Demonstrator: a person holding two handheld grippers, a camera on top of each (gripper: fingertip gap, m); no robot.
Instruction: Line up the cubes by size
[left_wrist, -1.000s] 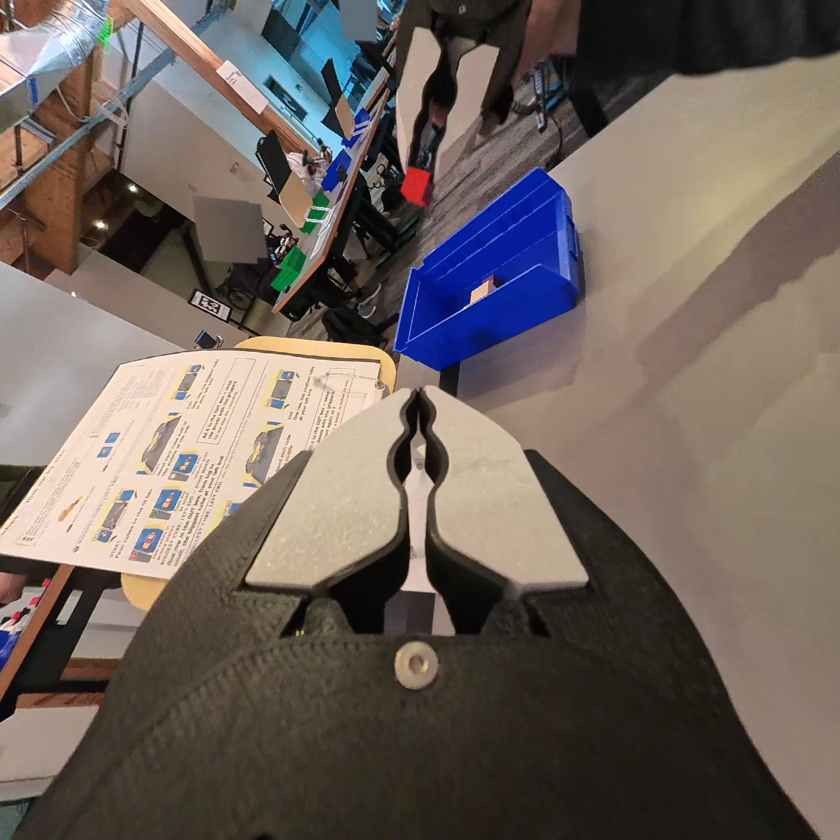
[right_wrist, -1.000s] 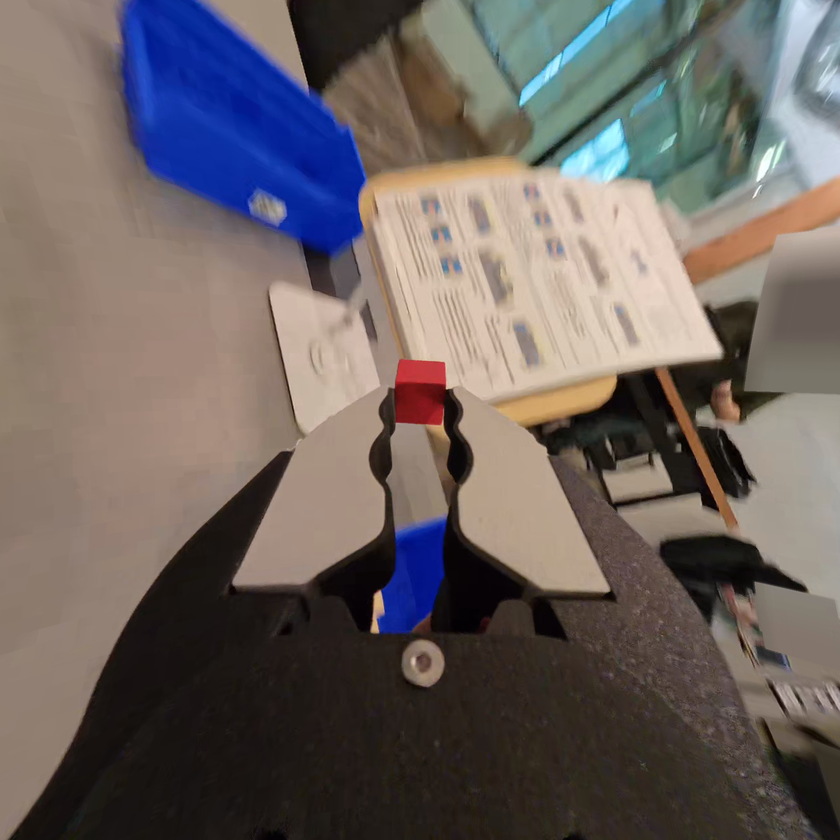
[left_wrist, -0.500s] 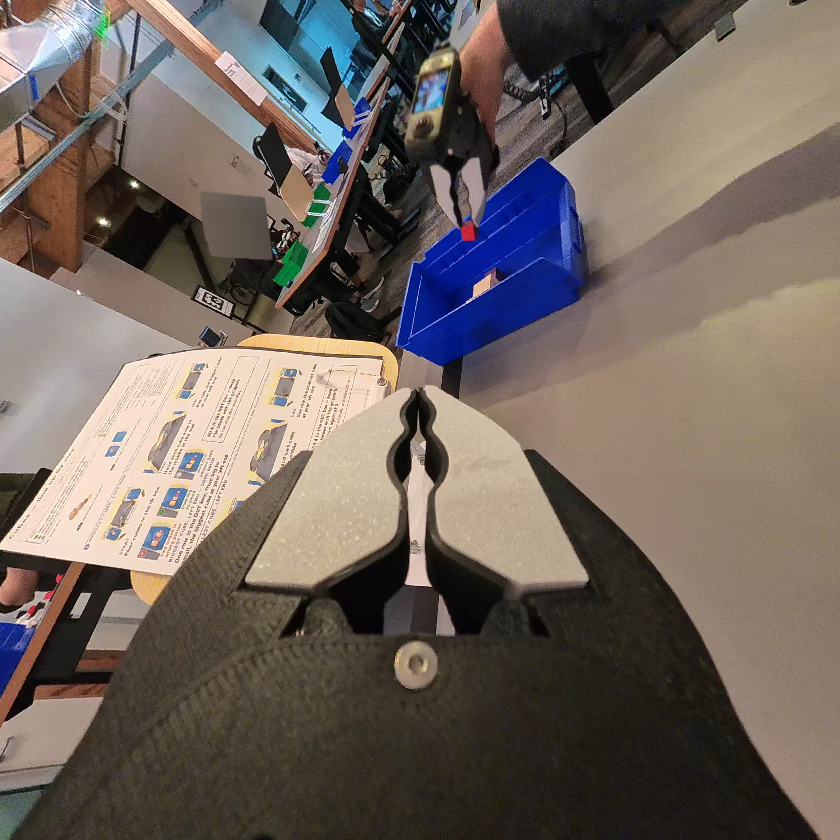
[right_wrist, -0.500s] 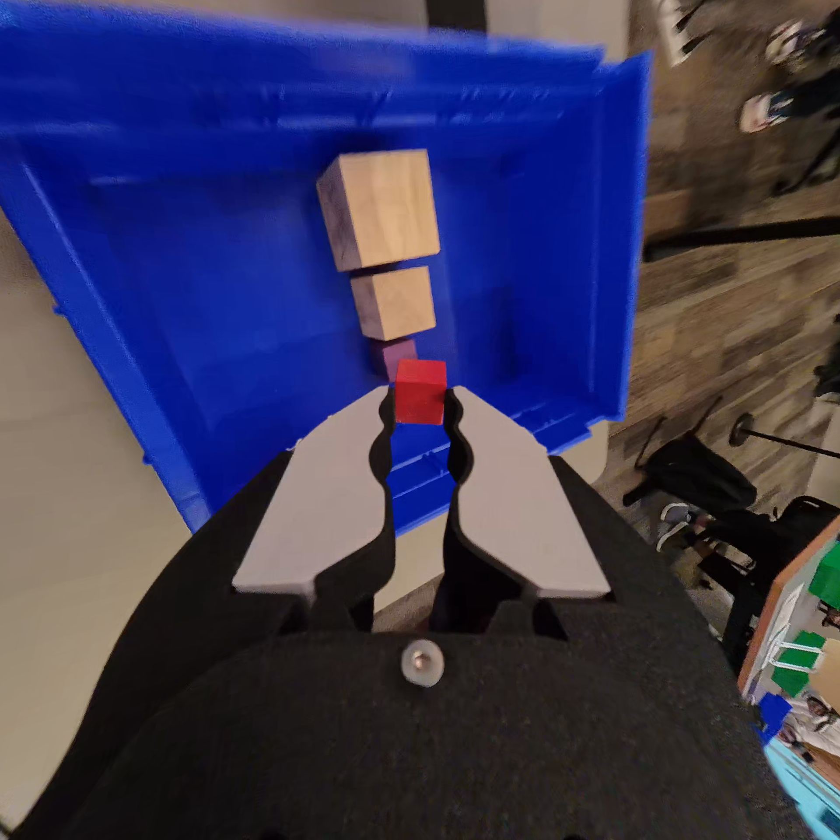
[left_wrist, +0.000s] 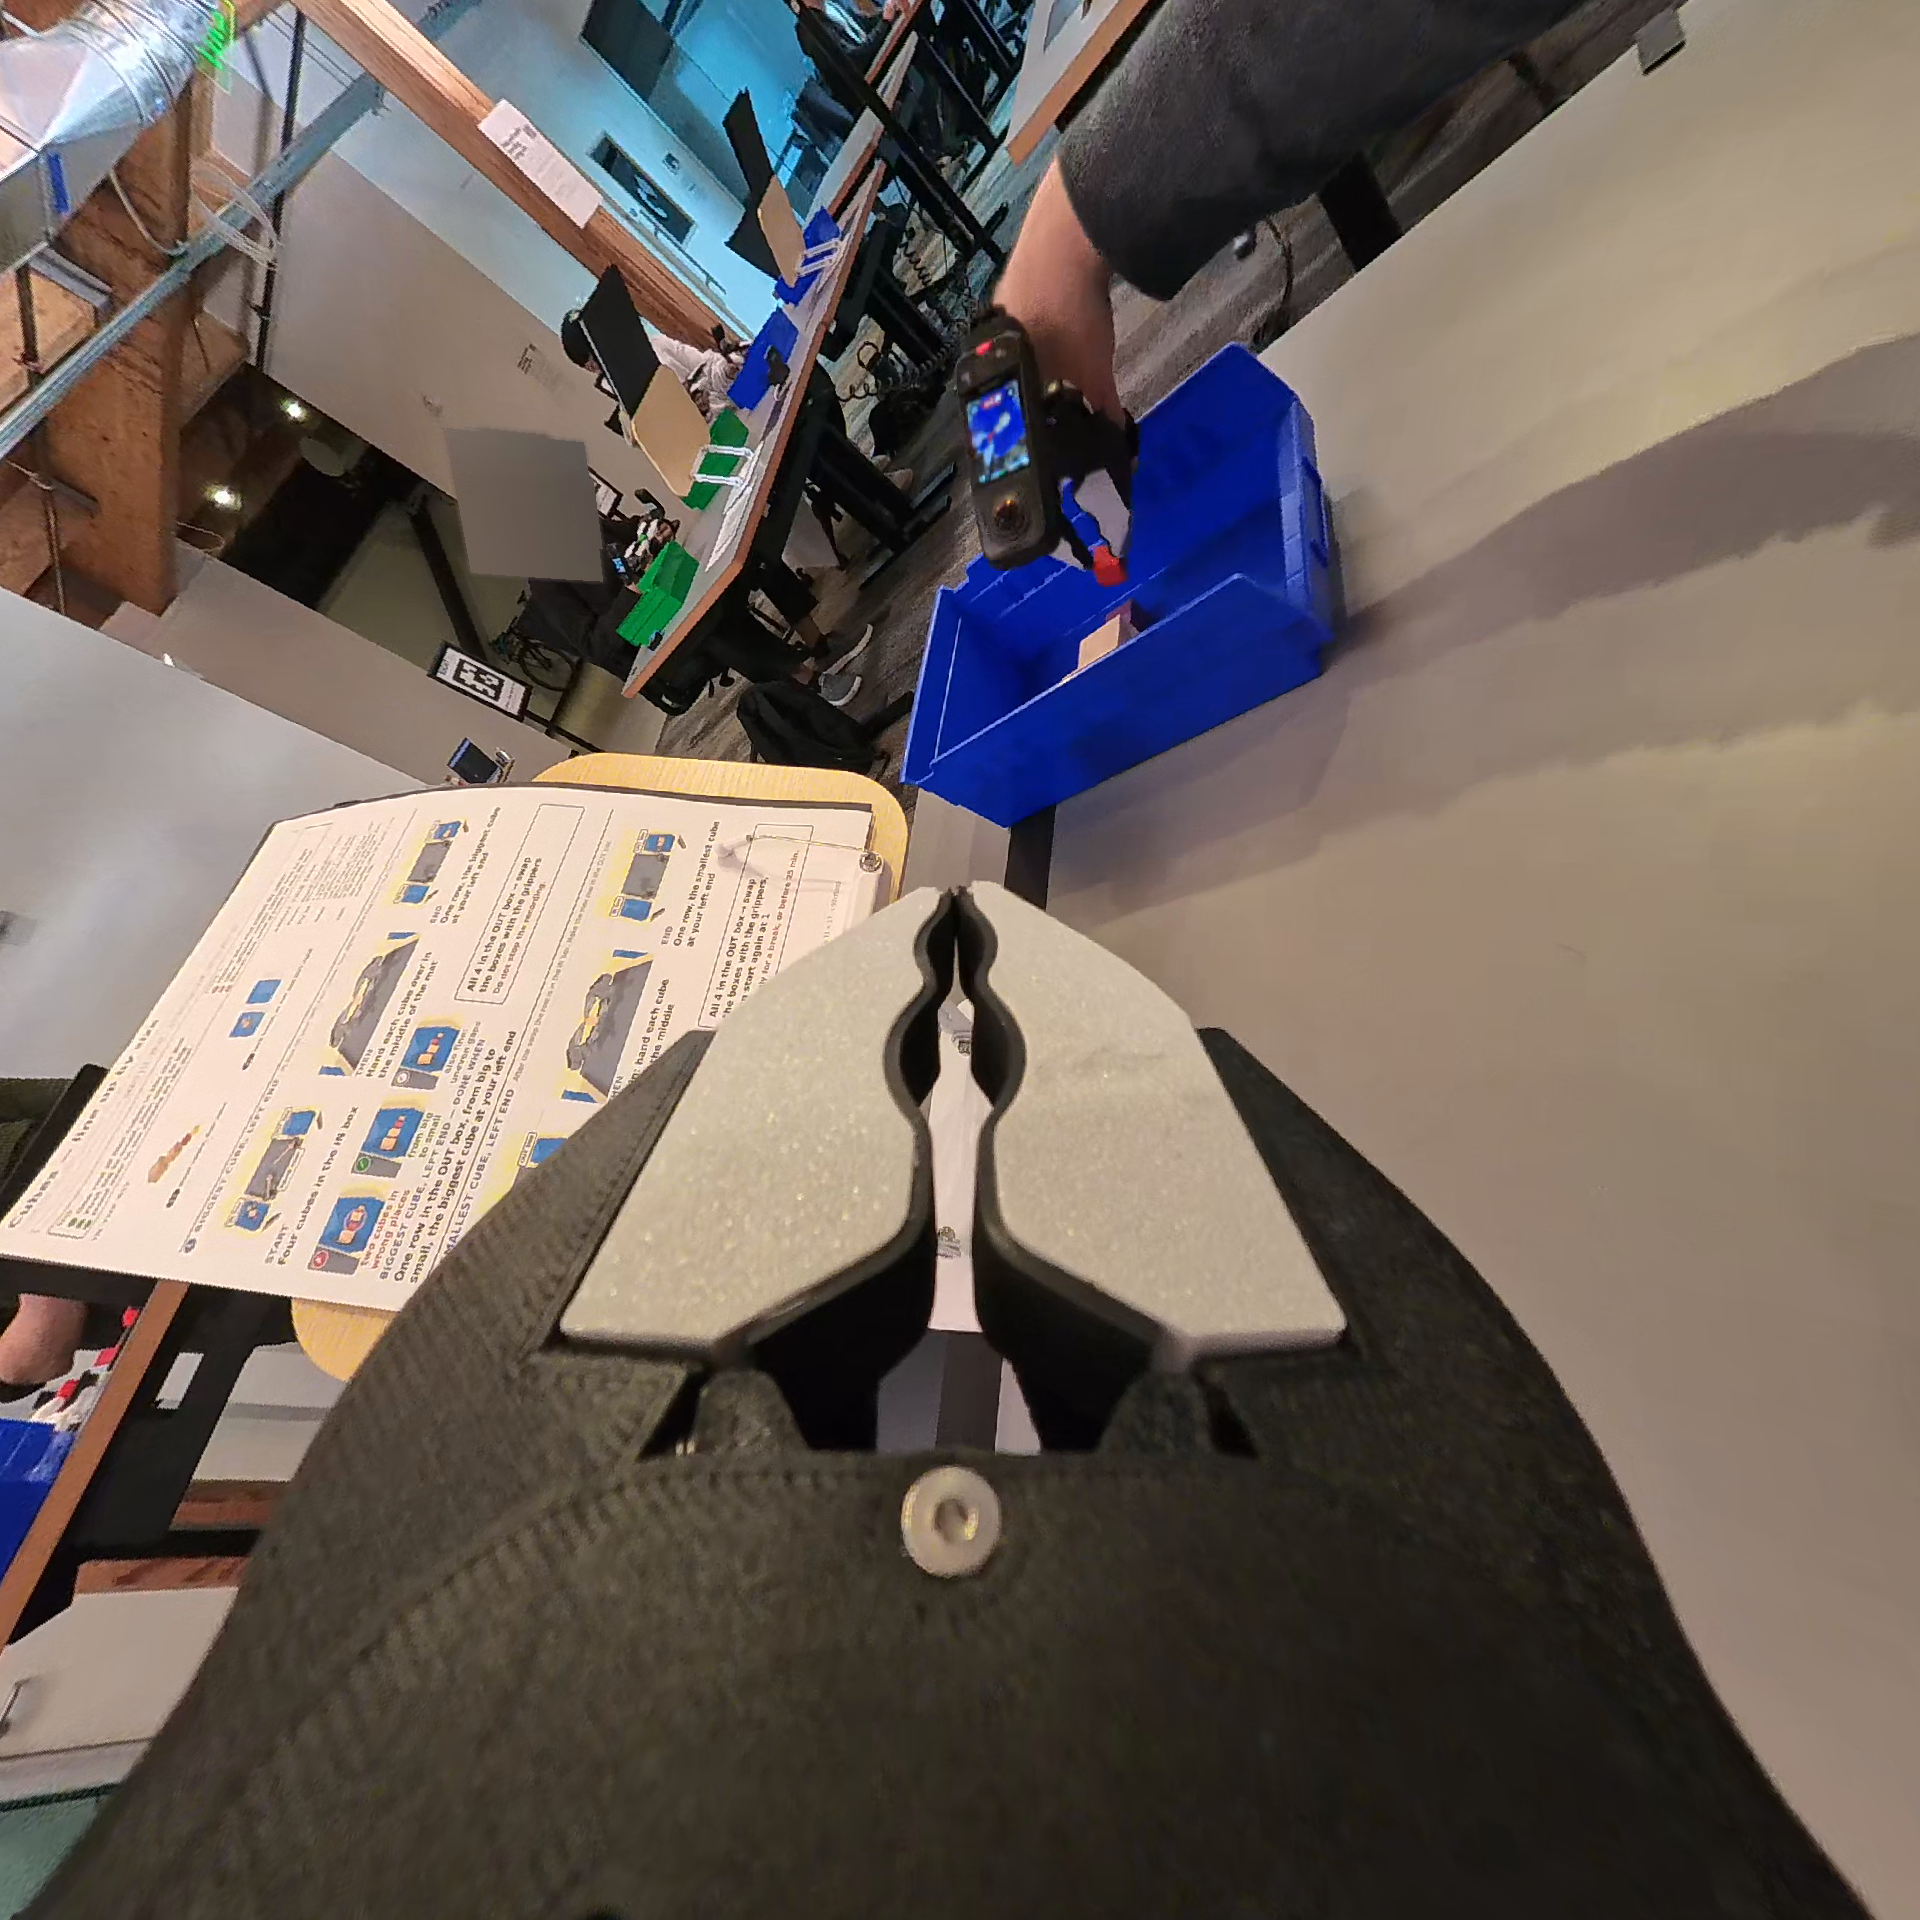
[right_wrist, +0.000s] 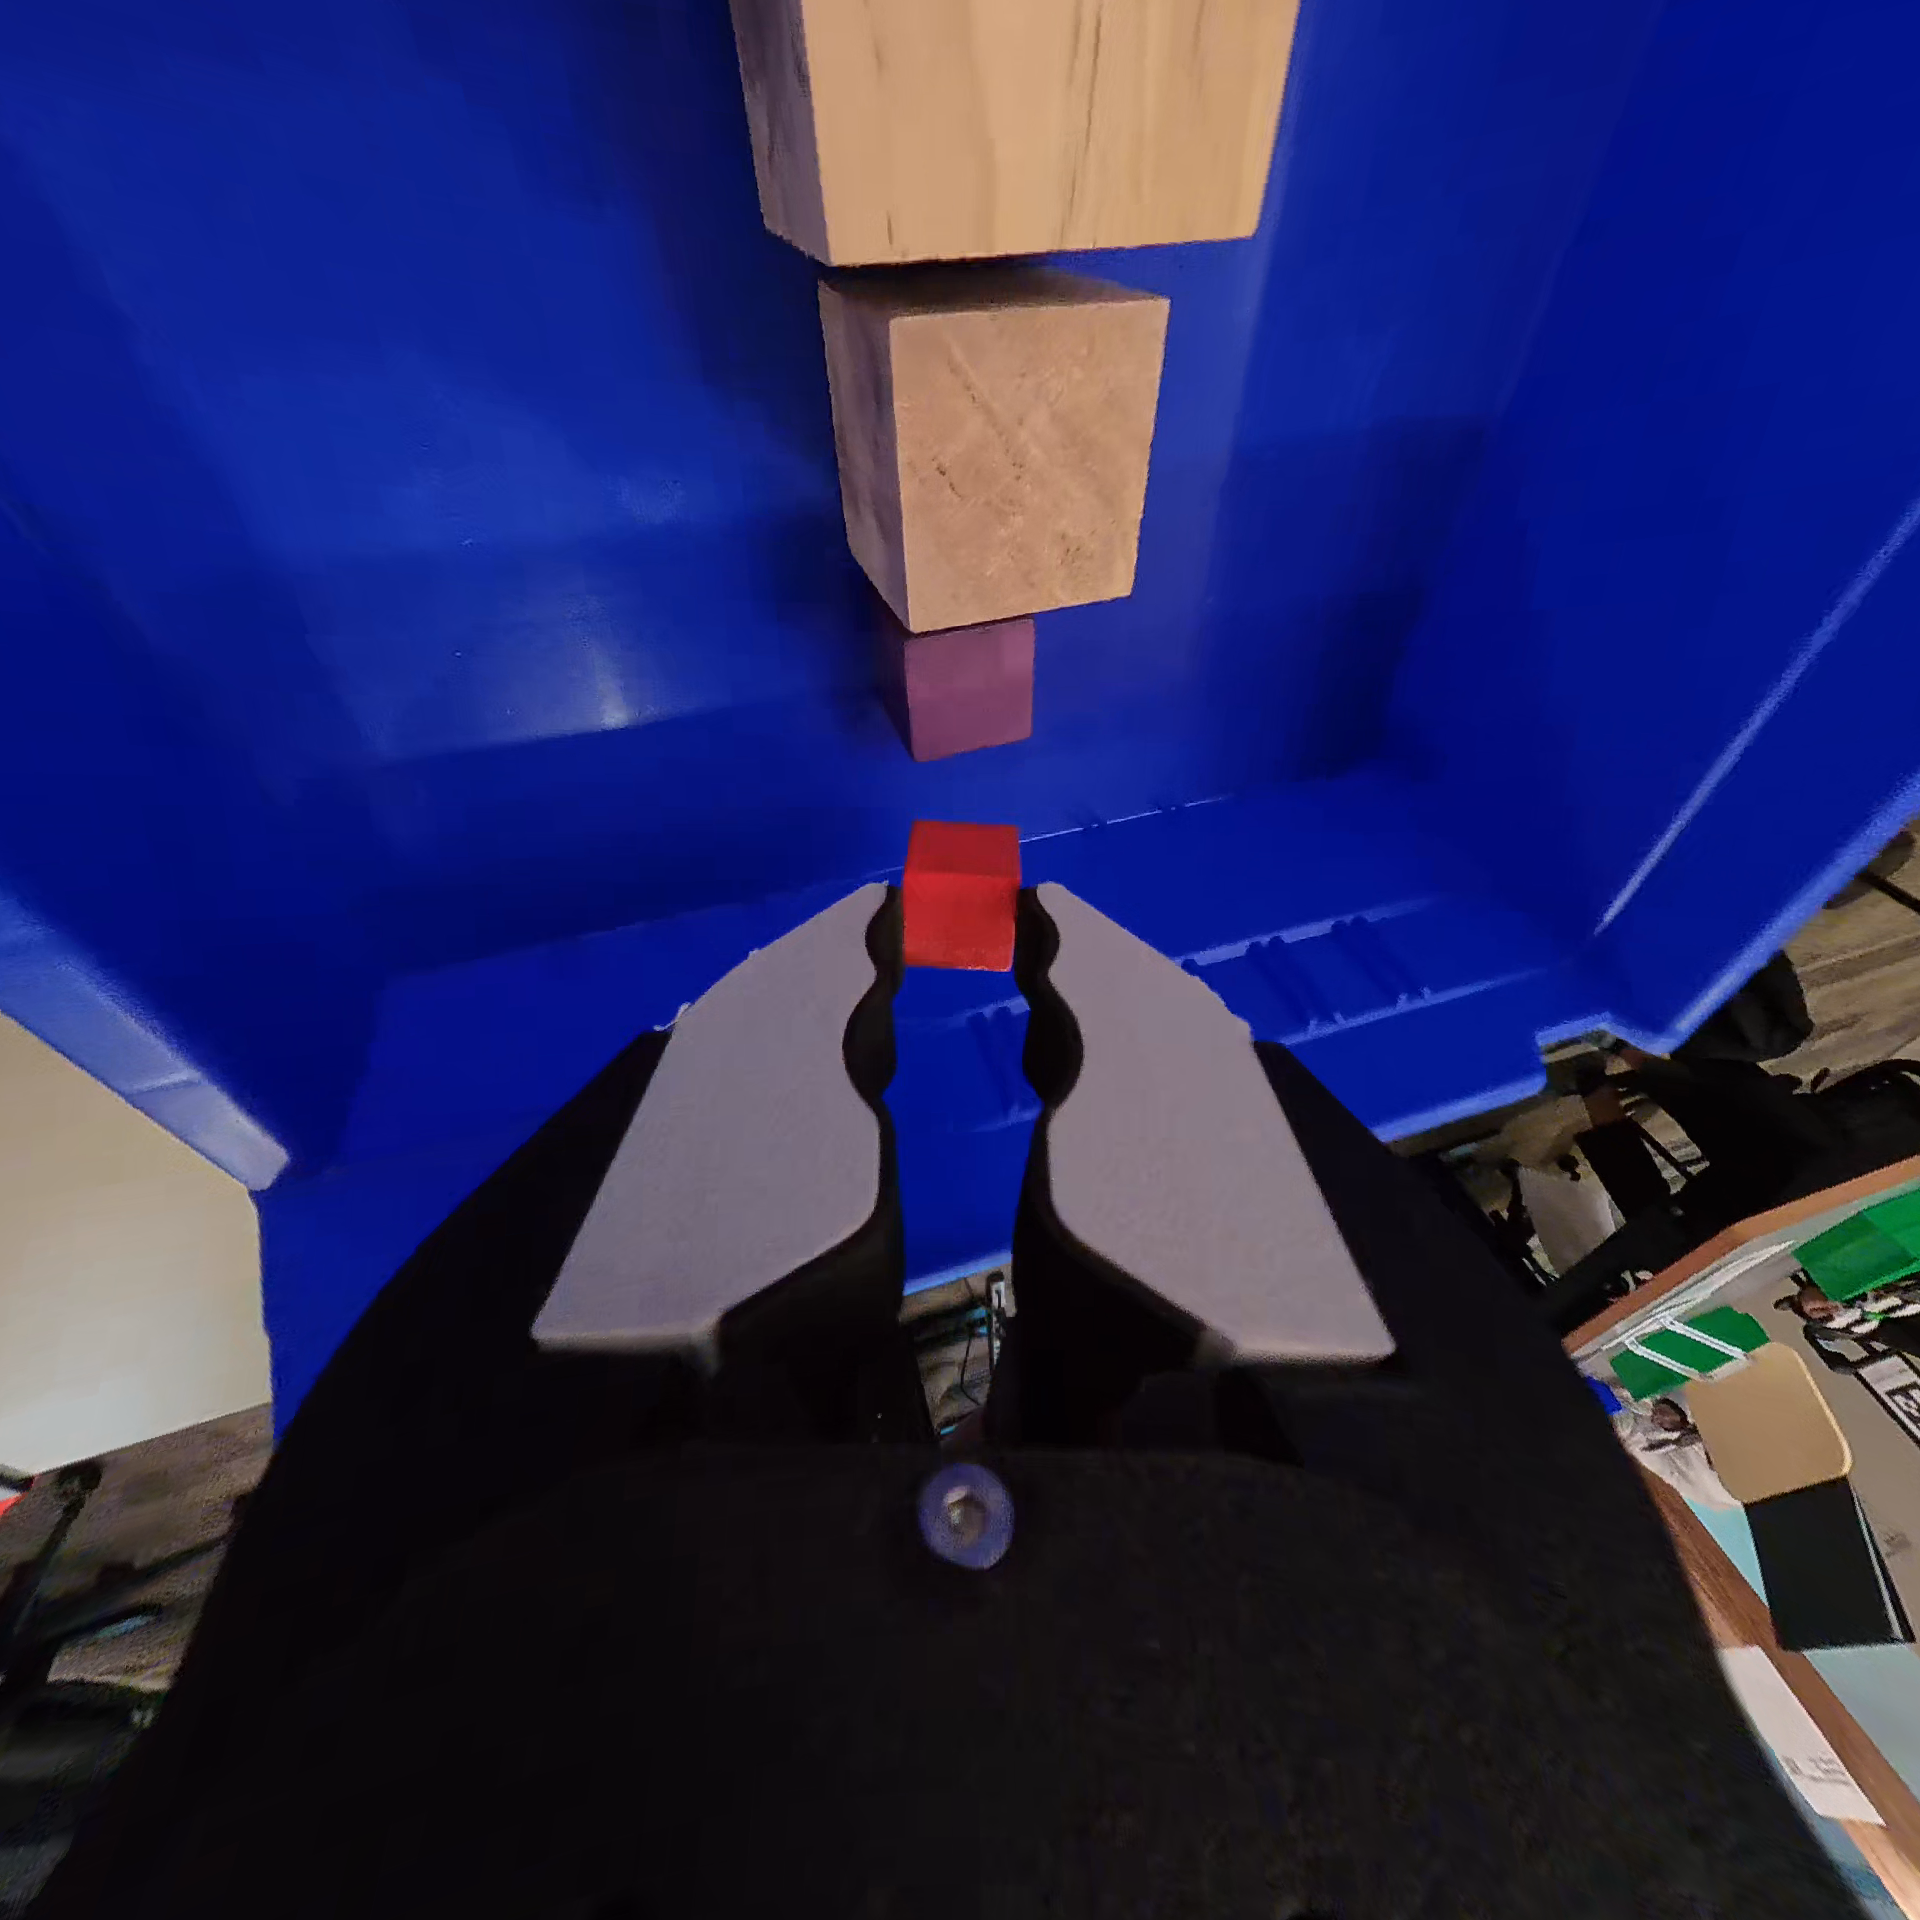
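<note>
My right gripper (right_wrist: 958, 914) is shut on a small red cube (right_wrist: 958, 896) and holds it inside the blue bin (right_wrist: 416, 520), just short of a row of cubes. The row runs away from me: a small purple cube (right_wrist: 966, 688), a mid-size wooden cube (right_wrist: 1003, 457), a large wooden cube (right_wrist: 1023, 114). In the left wrist view the right gripper (left_wrist: 1096, 540) dips into the bin (left_wrist: 1143, 686) with the red cube (left_wrist: 1108, 567). My left gripper (left_wrist: 956, 904) is shut with nothing between its fingertips, over the grey table's edge (left_wrist: 1455, 1039).
A printed instruction sheet (left_wrist: 447, 1029) lies on a tan wooden board (left_wrist: 727, 774) left of the table. A person's arm (left_wrist: 1195, 187) holds the right gripper. Desks with green and blue bins stand in the background. Left tips to right tips: about 55 cm.
My right gripper has carried the red cube from above the table and sheet over the bin and down into it, close to the purple cube. The left gripper has stayed still and shut.
</note>
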